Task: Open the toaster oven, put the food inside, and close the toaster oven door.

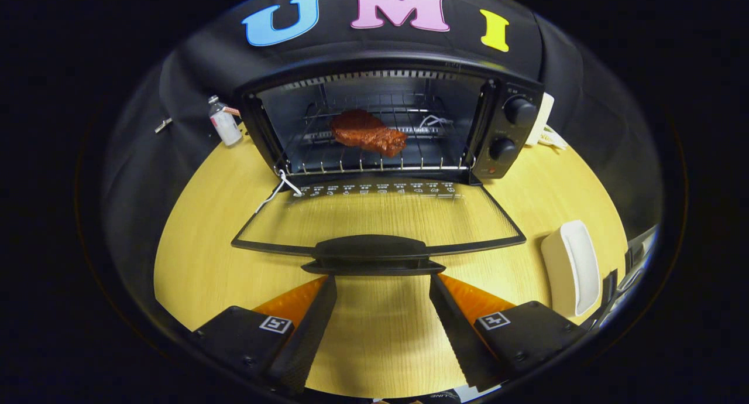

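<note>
Toaster oven (386,123): black body, black knobs, small red light below them. Rack (374,152) is bare silver wire. Door (377,216) is clear glass in a black frame, row of white icons along its hinge edge, black handle (373,253). Meat (367,132) is reddish-brown, darker on top. Table (205,246) is pale yellow wood with fine straight grain. Dish (570,269) is plain white. Small bottle (224,123) is white with a clear cap. White cord (275,190) at the hinge.

Cloth-walled test booth (193,58), wooden table (199,246)
</note>
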A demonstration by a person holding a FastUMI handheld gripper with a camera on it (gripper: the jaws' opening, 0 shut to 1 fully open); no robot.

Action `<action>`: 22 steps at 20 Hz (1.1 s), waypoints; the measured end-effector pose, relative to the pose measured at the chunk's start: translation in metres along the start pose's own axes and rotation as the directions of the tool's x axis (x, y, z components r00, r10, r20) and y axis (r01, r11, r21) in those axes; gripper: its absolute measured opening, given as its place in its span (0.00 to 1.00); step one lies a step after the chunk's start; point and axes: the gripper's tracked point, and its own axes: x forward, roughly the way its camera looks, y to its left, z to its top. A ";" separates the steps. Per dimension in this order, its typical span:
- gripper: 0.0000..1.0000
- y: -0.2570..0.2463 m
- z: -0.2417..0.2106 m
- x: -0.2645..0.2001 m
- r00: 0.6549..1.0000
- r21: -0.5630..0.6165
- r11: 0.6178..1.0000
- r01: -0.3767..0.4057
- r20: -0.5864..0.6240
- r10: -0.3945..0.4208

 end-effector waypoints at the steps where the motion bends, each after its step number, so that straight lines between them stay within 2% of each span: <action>1: 0.99 0.000 0.003 -0.004 1.000 0.001 1.000 -0.002 0.014 0.002; 10: 0.99 0.002 0.046 -0.035 0.987 0.035 0.999 -0.022 0.159 0.016; 16: 0.99 0.003 0.083 -0.049 0.966 0.022 0.999 -0.048 0.254 0.040; 22: 0.99 -0.003 0.104 -0.091 0.936 0.021 0.997 -0.075 0.346 0.063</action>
